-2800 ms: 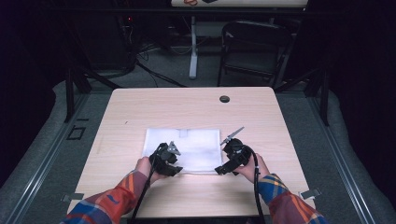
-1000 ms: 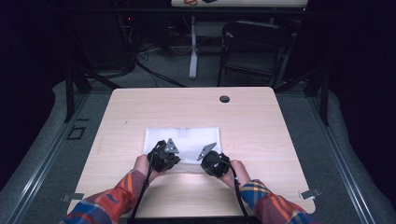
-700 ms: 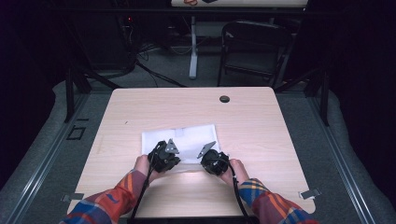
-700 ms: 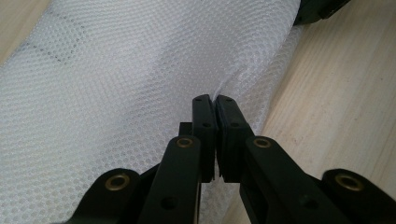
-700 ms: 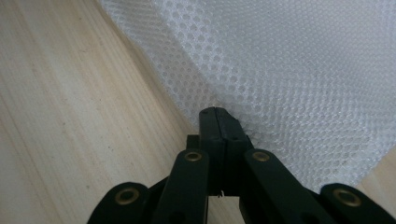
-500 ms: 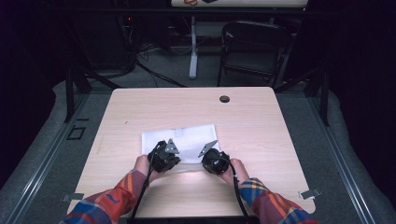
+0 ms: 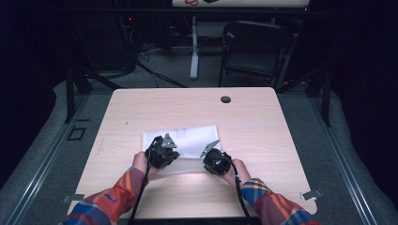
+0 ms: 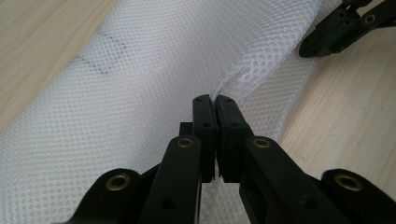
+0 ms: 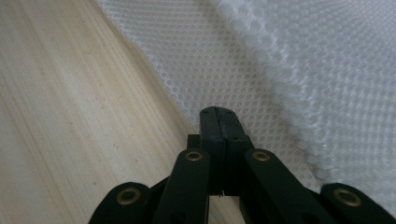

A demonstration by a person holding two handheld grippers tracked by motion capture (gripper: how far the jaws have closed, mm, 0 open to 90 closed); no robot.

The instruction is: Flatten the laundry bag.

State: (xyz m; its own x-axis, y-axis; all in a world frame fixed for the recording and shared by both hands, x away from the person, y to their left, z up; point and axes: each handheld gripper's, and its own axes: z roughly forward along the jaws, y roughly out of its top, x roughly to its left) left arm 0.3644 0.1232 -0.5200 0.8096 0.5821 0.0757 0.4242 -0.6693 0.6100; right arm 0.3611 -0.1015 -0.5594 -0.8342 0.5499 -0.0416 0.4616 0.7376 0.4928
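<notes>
A white mesh cloth (image 7: 187, 139) lies folded on the near middle of the wooden table (image 7: 281, 136). My left gripper (image 7: 162, 153) sits at the cloth's near left side. In the left gripper view its jaws (image 8: 215, 99) are shut on a small raised pinch of the mesh cloth (image 8: 140, 70). My right gripper (image 7: 215, 161) is at the cloth's near right corner. Its jaws (image 9: 217, 111) are closed tight, with their tips right on the edge of the mesh cloth (image 9: 280, 56). The right gripper (image 8: 345, 28) also appears at the top right of the left gripper view.
A small black grommet (image 7: 225, 99) sits in the table's far middle. Bare wood surrounds the cloth on all sides. A dark folding chair (image 7: 256, 47) and cables stand on the floor beyond the far edge. The person's plaid sleeves (image 7: 112, 197) come in from the bottom.
Since the earliest frame the right gripper has moved left toward the left one, and the cloth now lies narrower. Over the last second both grippers and the cloth have hardly moved.
</notes>
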